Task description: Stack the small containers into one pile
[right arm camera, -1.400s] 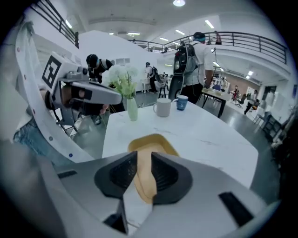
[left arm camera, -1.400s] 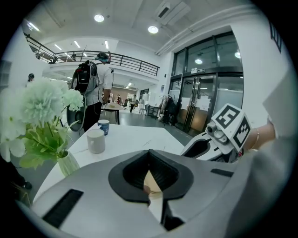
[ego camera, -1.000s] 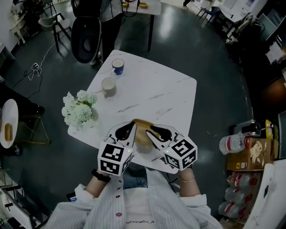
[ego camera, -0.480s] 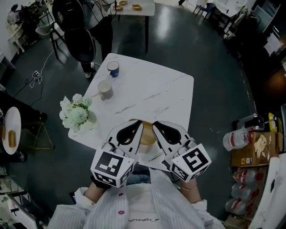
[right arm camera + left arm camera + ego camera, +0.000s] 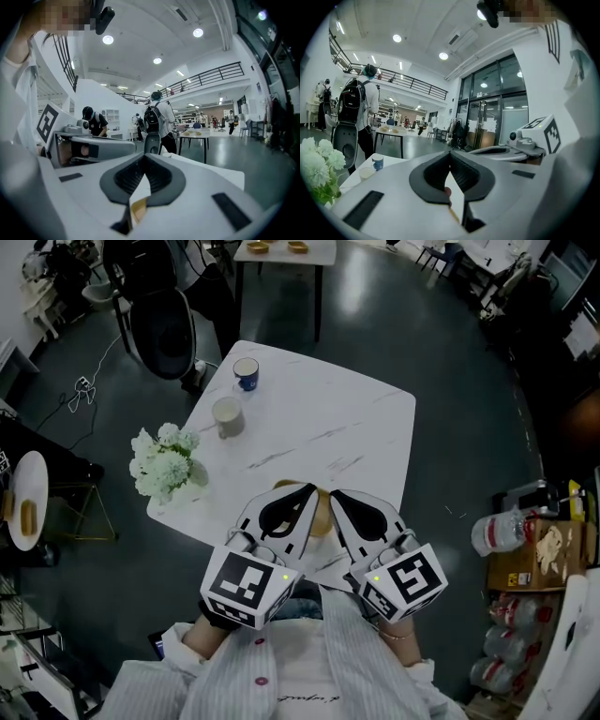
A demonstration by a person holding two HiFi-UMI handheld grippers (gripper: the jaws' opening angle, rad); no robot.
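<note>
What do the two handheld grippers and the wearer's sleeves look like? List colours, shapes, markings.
Left gripper and right gripper: white shells, black ribbed jaw pads, each with a cube of black-and-white square markers. Sleeves: white, thin stripes. Dark band on left wrist.

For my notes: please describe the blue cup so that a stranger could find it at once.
On the white marble table, look past the white flowers to the far left corner, where two cups stand. The blue cup is the one nearer the corner, dark blue outside; the other cup is pale beige.
</note>
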